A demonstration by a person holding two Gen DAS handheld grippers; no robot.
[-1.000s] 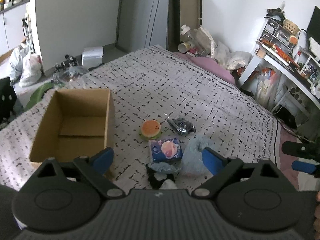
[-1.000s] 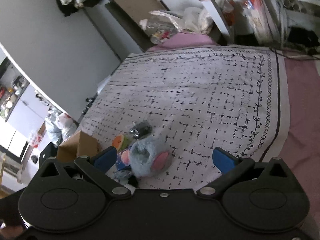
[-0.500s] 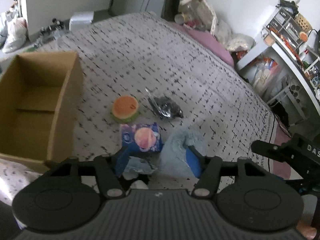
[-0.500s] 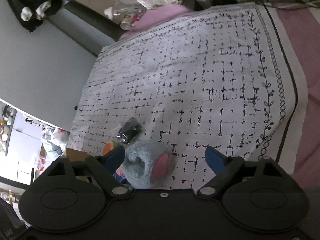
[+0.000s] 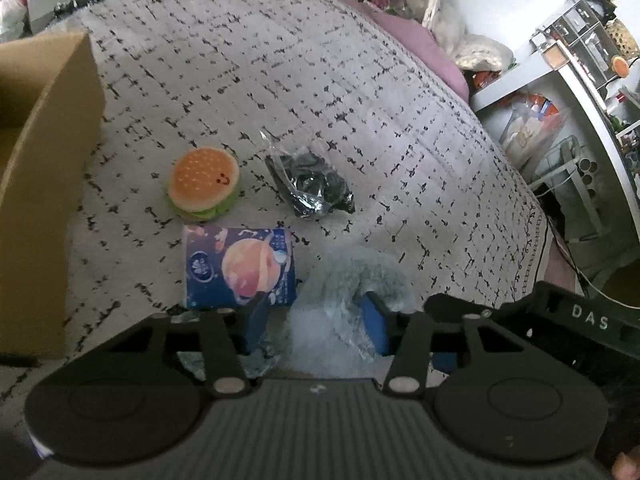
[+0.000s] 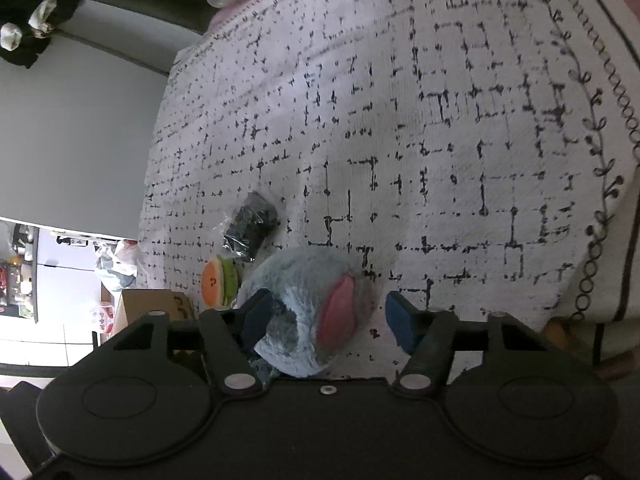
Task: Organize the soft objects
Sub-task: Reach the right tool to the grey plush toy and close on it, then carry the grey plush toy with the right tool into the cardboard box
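1. The fluffy blue plush toy point(image 6: 308, 308), long-piled with a smooth pink ear patch, lies on the bedspread point(image 6: 440, 140) near the front edge, between both tools.
2. The left gripper point(image 5: 316, 320) has just been closing; its blue pads sit either side of the plush's fur, the right pad sunk into it, though a firm pinch cannot be told.
3. The right gripper point(image 6: 328, 316) has also just been closing: its left pad touches the fur, while its right pad stands clear of the toy.
4. Just beyond lie a glossy blue tissue pack point(image 5: 240, 268) printed with a planet, a round squishy burger toy point(image 5: 204, 184) and a crinkled clear bag of dark items point(image 5: 312, 184).
5. An open cardboard box point(image 5: 44, 160) stands left of them, walls upright.
6. Beyond the bag the quilted, grid-patterned spread runs bare to its far edges.
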